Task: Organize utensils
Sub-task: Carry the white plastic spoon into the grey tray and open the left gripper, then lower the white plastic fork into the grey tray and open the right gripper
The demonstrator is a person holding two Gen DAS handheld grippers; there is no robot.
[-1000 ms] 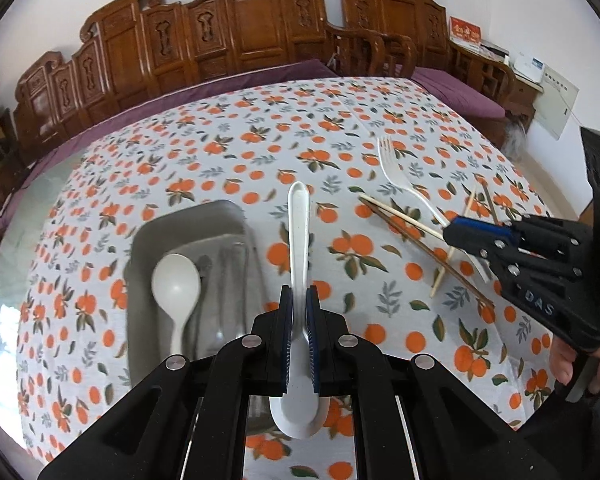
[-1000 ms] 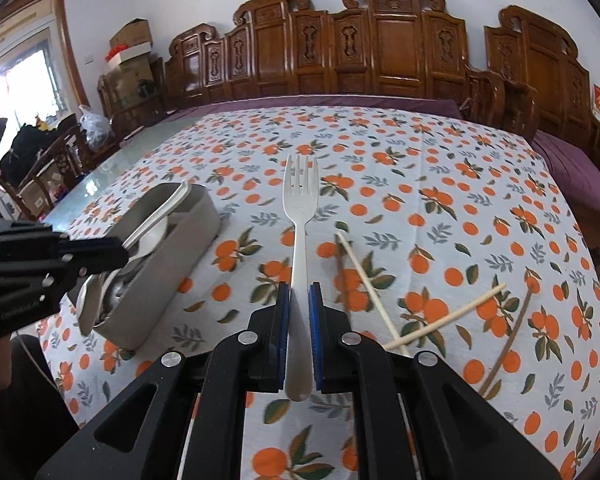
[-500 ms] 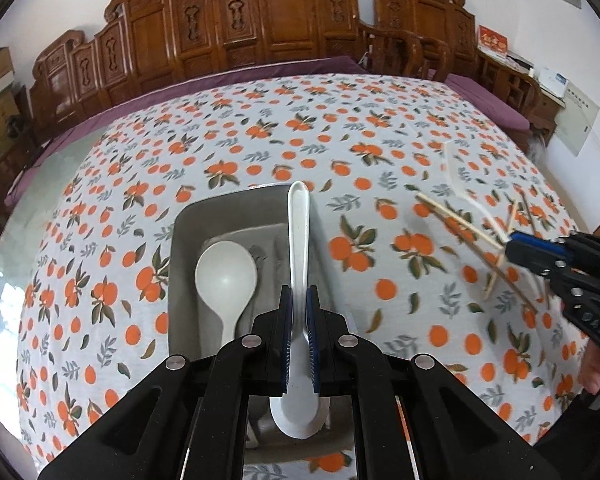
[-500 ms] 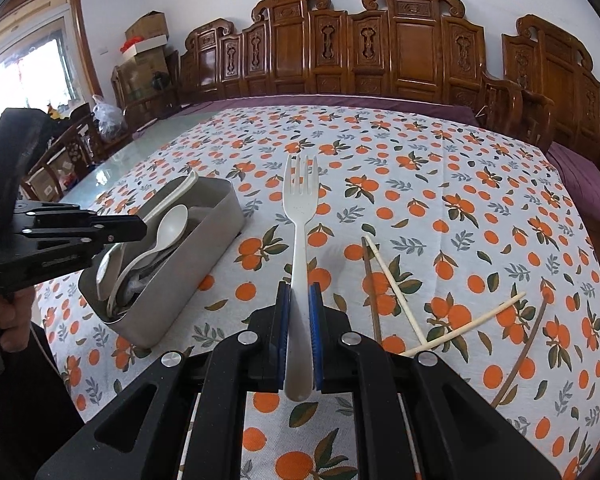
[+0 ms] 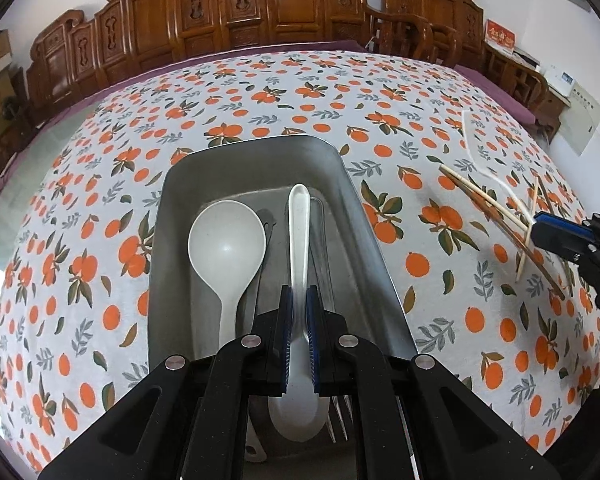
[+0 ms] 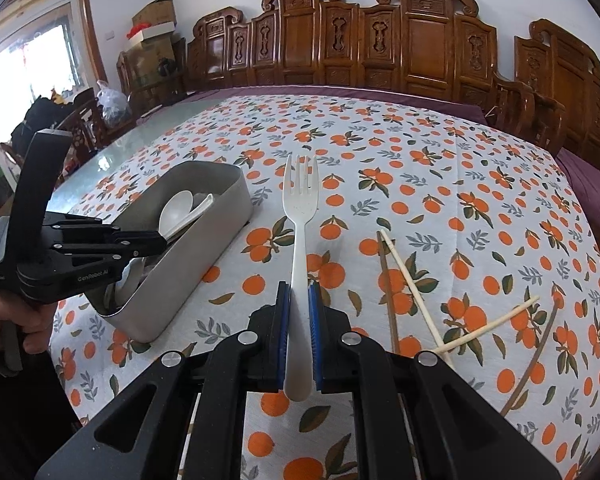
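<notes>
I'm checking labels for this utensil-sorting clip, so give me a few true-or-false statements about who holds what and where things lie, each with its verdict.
1. The left hand-held gripper is shut on a white plastic soup spoon above the grey metal tray. True.
2. The right hand-held gripper is empty. False: it is shut on a white plastic fork.
3. A round white ladle spoon already lies in the tray. True.
4. The wooden chopsticks are inside the tray. False: they lie scattered on the orange-print tablecloth, right of the fork.
5. The fork's tines point back toward the gripper. False: they point away from it.
</notes>
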